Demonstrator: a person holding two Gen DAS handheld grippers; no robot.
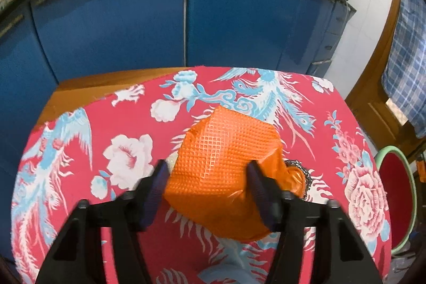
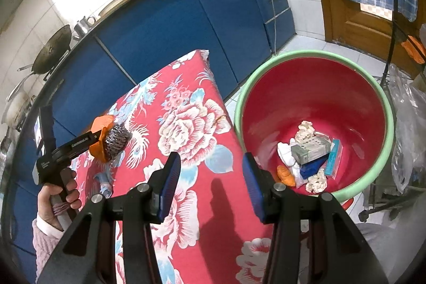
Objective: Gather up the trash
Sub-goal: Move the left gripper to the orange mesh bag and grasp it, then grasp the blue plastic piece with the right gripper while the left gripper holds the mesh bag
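My left gripper (image 1: 207,185) is shut on a crumpled orange textured glove (image 1: 223,164) and holds it just above the red flowered tablecloth (image 1: 133,124). A steel wool scrubber (image 1: 306,175) lies against the glove's right side. In the right wrist view the left gripper (image 2: 99,141) holds the orange glove (image 2: 101,124) beside the steel wool scrubber (image 2: 117,141). My right gripper (image 2: 211,177) is open and empty, over the table's right edge. A red basin (image 2: 314,87) with a green rim stands on the floor at the right and holds several pieces of trash (image 2: 308,156).
Blue cabinets (image 1: 186,12) run behind the table. The basin's rim (image 1: 399,156) shows at the right in the left wrist view. A small blue object (image 2: 105,184) lies on the cloth near the left hand. A wooden door (image 2: 354,7) and a wire rack (image 2: 399,124) stand beyond the basin.
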